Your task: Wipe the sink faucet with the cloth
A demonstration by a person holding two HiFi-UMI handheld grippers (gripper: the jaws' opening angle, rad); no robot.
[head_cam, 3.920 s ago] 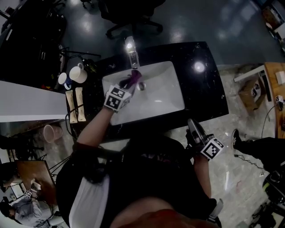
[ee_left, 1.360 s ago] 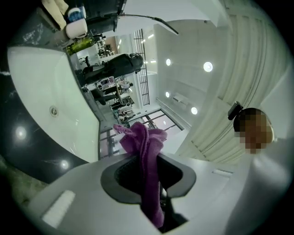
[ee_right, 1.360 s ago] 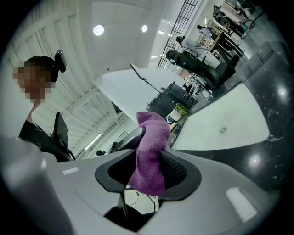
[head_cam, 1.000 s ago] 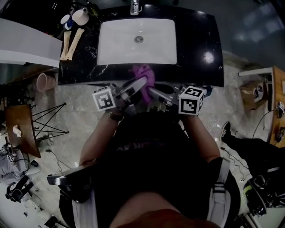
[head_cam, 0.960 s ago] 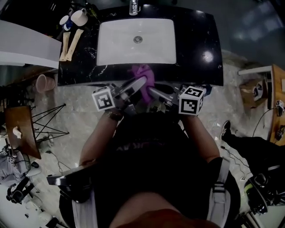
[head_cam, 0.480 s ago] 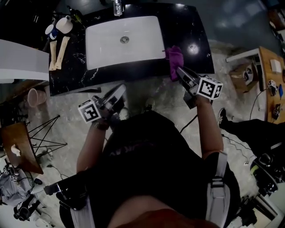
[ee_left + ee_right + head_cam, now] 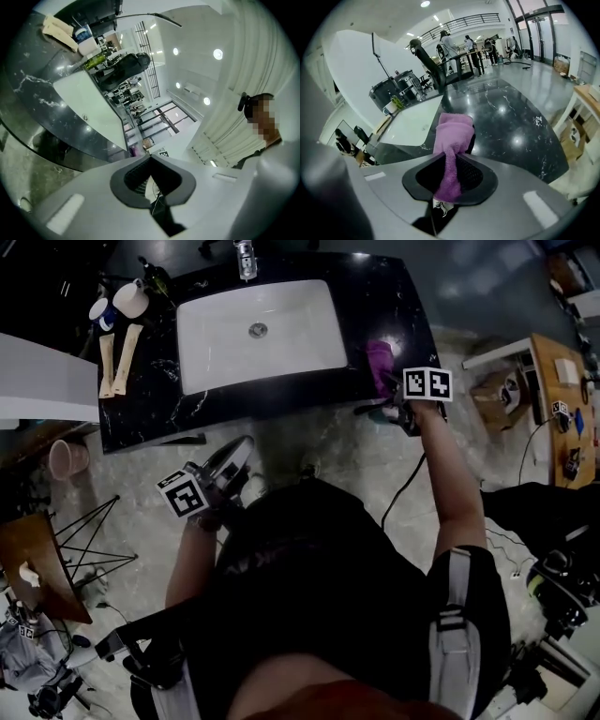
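The white sink [image 7: 253,329] is set in a black marble counter [image 7: 403,296], with the chrome faucet [image 7: 246,257] at its far rim. The purple cloth [image 7: 380,357] hangs over the counter's right part, to the right of the sink. My right gripper [image 7: 386,381] is shut on it; in the right gripper view the cloth [image 7: 453,136] runs between the jaws of that gripper [image 7: 450,161] and bunches up beyond them. My left gripper [image 7: 242,444] hangs in front of the counter over the floor. In the left gripper view its jaws [image 7: 150,157] are shut with nothing between them.
Two mugs [image 7: 122,298] and two wooden pieces [image 7: 117,357] lie on the counter left of the sink. A wooden table [image 7: 562,381] and a box [image 7: 497,390] stand at the right. A pale bin [image 7: 66,457] sits on the floor at the left.
A second ago both grippers met at the counter's front edge around the cloth. The right one has carried the cloth to the counter's right side. The left one has let go, drawn back and shut.
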